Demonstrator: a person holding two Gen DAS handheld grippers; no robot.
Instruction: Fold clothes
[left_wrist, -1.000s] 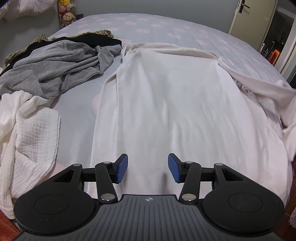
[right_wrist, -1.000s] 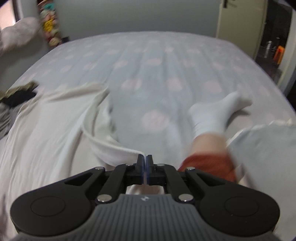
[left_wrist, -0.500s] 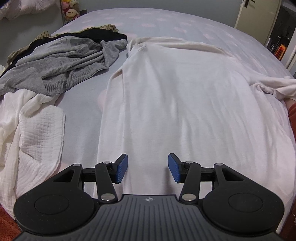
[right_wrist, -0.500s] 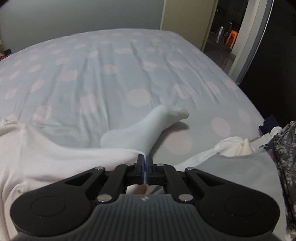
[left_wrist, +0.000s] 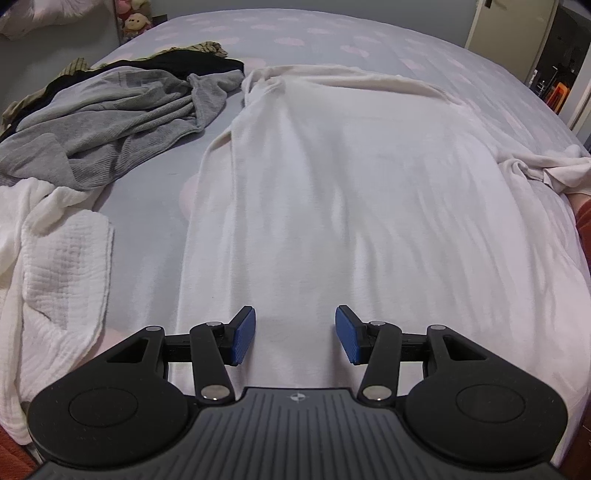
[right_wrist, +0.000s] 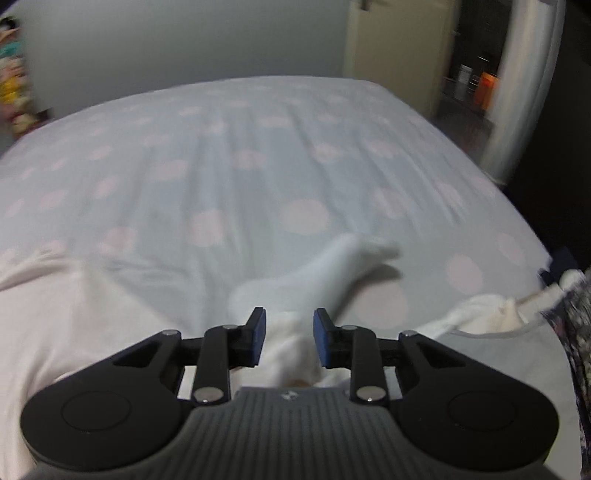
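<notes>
A long white garment lies spread flat on the spotted bed sheet, its right sleeve bunched at the bed's right side. My left gripper hovers open over the garment's near hem, with nothing between its blue pads. In the right wrist view the white garment fills the lower left. The jaws of my right gripper are opening, and a slack fold of the white cloth sits between them, free of the pads. Just beyond lies a person's foot in a white sock.
A crumpled grey garment over a black one lies back left, and a white muslin cloth hangs off the near left edge. Pale cloth and a dark patterned garment lie at the right. Beyond them is a doorway.
My right gripper, shut on the white garment's edge before, now has its jaws apart and the cloth has gone slack. The garment's right side lies flatter. The left gripper stays as it was.
</notes>
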